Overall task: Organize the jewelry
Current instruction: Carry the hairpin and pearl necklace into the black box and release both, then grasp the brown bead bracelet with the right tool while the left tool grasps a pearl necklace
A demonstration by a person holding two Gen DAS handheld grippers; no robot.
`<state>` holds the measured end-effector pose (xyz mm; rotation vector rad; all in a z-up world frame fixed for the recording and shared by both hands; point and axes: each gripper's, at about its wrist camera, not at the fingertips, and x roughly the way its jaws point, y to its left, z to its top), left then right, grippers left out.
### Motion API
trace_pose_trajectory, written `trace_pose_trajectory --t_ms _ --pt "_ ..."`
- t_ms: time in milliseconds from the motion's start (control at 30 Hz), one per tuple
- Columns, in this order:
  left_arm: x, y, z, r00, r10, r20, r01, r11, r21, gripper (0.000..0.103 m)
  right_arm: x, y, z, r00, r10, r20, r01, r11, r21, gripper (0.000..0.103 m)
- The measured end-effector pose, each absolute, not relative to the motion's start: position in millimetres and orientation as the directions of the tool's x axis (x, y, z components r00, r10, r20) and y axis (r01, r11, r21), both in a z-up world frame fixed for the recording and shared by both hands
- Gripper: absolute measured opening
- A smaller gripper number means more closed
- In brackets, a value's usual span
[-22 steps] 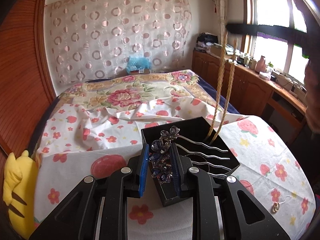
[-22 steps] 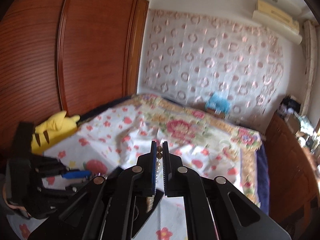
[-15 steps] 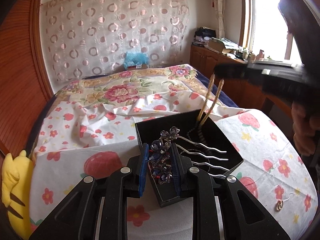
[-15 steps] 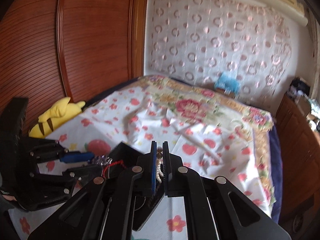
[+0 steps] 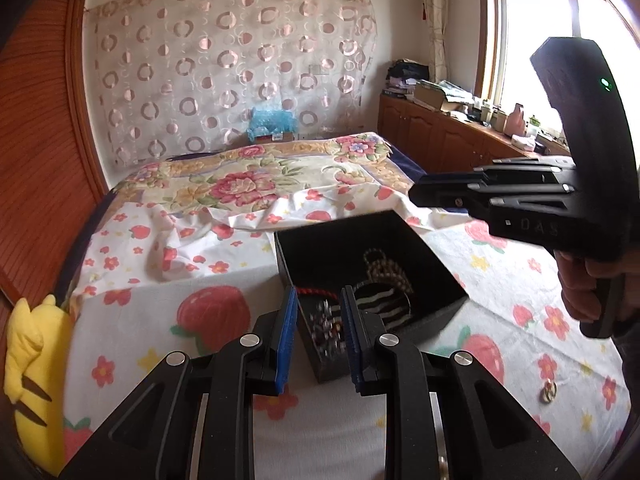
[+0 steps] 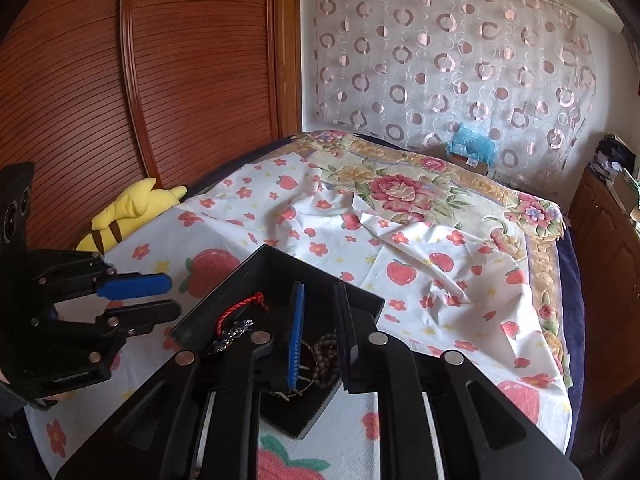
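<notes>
Over the black box (image 5: 436, 276) on the flowered bed (image 5: 192, 264), the left claw (image 5: 318, 336) and the right claw (image 6: 318, 332) both hang parted and empty, while beads (image 5: 386, 270), a red cord (image 6: 240, 310) and a hairpin (image 5: 326, 326) lie inside.

Black square open-topped box (image 5: 372, 240) on the strawberry-print white sheet (image 5: 200, 264) over the bed; brown bead strand (image 5: 386, 270) inside; small gold ring (image 5: 548, 391) right of it; yellow plush toy (image 5: 28, 364) at left edge.
</notes>
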<state>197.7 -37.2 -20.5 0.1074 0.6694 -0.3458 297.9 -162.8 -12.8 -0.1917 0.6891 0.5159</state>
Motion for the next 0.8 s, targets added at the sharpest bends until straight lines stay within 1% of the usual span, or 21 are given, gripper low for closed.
trace_pose_trajectory --t_ms 333,600,700,733,800 --pt "145 -24 -23 0.727 -0.295 -0.620 0.359 0.933 -0.023 0.021 240 -168 -13 0.672 0.365 -0.644 -0.481 0.877 -0.004 0.017" --pt "95 -19 -39 0.694 -0.327 -0.641 0.392 0.919 -0.044 0.021 170 -173 -39 0.679 0.330 -0.656 -0.433 0.902 0.006 0.017" --pt "83 -16 -44 0.684 -0.331 -0.650 0.398 0.916 -0.048 0.021 145 -175 -51 0.672 0.331 -0.663 -0.415 0.909 0.033 0.017" --pt "81 -15 -46 0.679 -0.333 -0.654 0.400 0.915 -0.051 0.021 140 -176 -54 0.669 0.330 -0.666 -0.411 0.911 0.039 0.018" --pt "75 -14 -50 0.671 -0.332 -0.663 0.403 0.914 -0.051 0.021 126 -179 -61 0.666 0.330 -0.669 -0.398 0.916 0.056 0.026"
